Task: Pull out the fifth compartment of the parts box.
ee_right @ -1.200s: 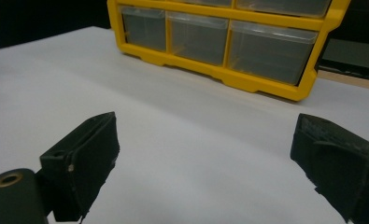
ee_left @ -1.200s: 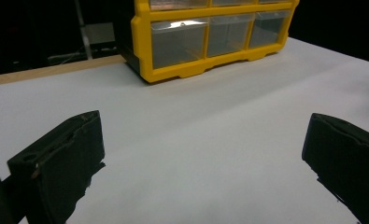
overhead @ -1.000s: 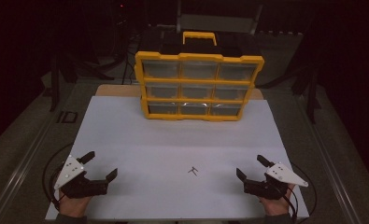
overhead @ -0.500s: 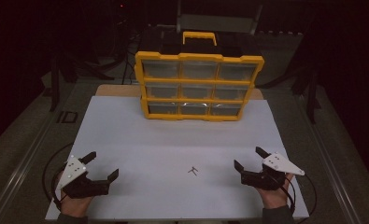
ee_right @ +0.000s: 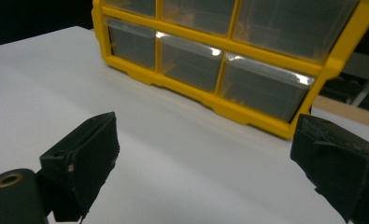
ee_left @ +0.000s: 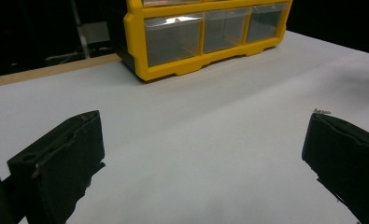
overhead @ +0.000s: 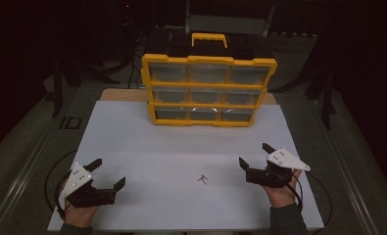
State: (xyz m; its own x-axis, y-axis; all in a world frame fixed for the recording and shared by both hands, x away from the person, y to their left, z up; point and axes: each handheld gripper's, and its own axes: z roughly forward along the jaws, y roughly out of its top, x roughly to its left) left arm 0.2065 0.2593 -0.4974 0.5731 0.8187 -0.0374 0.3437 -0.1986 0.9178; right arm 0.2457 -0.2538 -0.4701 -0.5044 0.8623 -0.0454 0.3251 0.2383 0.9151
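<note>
A yellow drawer cabinet with clear drawers and a black top handle stands at the back of the white table sheet. A tiny dark screw-like part lies on the sheet near the front middle. My left gripper rests at the front left, open, nothing between its jaws. My right gripper hovers at the front right, open and empty, to the right of the small part. The cabinet fills the top of the left gripper view, and its lower drawers show close in the right gripper view. The small part peeks above the right jaw.
The sheet lies on a wooden board whose edge shows behind it. Dark floor, cables and stands surround the table. A metal rail runs along the left side.
My right gripper has moved forward and slightly left, up off the front edge toward the cabinet. The left gripper has hardly moved.
</note>
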